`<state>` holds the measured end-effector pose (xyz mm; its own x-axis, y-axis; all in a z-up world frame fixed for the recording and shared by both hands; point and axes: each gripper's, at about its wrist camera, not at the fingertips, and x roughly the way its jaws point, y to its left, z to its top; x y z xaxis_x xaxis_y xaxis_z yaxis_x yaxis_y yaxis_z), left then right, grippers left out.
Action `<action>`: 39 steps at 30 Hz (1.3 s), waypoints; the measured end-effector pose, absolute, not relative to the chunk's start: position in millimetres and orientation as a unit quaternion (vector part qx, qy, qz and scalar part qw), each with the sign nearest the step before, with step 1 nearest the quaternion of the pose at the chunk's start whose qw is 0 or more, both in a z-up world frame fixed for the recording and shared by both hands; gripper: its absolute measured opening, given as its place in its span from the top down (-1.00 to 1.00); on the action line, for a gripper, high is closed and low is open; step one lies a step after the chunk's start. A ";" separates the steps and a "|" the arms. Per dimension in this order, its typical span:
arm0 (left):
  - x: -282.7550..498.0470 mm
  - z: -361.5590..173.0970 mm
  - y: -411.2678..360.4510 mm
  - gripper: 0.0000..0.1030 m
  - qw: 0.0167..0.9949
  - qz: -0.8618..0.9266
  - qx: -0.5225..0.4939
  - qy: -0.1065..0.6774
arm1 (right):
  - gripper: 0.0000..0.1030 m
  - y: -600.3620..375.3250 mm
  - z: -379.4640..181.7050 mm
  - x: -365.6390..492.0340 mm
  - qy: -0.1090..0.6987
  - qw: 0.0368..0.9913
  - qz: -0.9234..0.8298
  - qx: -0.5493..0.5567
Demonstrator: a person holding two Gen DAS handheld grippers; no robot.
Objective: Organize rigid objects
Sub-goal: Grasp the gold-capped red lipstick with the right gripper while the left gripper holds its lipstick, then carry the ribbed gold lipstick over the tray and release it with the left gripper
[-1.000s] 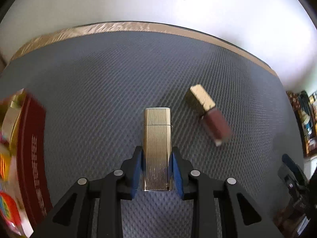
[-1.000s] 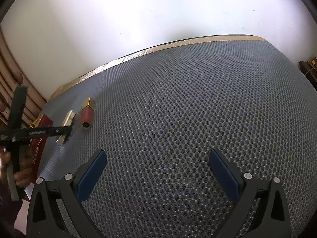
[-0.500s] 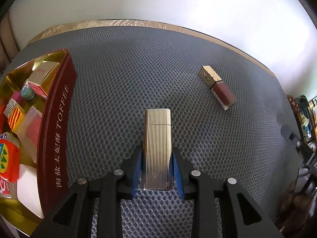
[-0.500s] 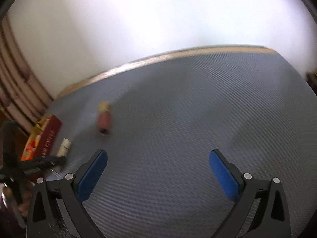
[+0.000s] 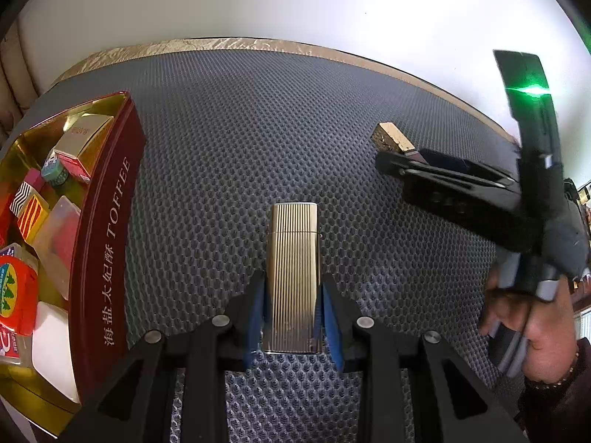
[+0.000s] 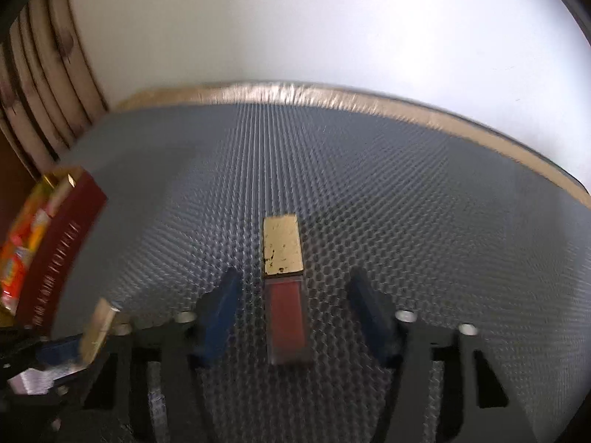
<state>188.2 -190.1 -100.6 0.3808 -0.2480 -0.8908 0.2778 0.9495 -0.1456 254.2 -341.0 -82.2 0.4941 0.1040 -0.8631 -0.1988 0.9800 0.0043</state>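
— Left claw [image 5: 291,313]?
— Clamped on a ribbed gold metal lighter [image 5: 293,277], held above the grey honeycomb-mat tabletop [image 5: 240,129], near a dark red toffee tin [image 5: 107,243] full of small boxes.
— Right claw [image 6: 295,313]?
— Just been closing, pads apart either side of a gold-capped red lip-gloss tube [image 6: 285,284] lying on the mat, not pressing.

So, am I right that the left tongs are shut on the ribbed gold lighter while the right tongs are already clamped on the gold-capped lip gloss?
Not quite. The right tongs are not clamped yet: the right wrist view shows gaps between their blue pads and the gold-capped lip gloss, though they have just been closing around it. The left tongs are indeed shut on the ribbed gold lighter.
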 end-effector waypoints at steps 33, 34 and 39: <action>168.1 -86.5 -205.8 0.43 0.858 -0.150 0.081 0.485 | 0.65 -385.2 -70.8 171.7 0.481 0.875 0.051 -0.008; 165.3 -81.4 -205.4 0.43 0.861 -0.150 0.082 0.478 | 0.65 -385.7 -71.1 171.9 0.480 0.875 0.051 -0.006; 151.3 -50.3 -196.1 0.43 0.877 -0.150 0.079 0.449 | 0.65 -392.4 -70.1 164.3 0.480 0.876 0.049 -0.008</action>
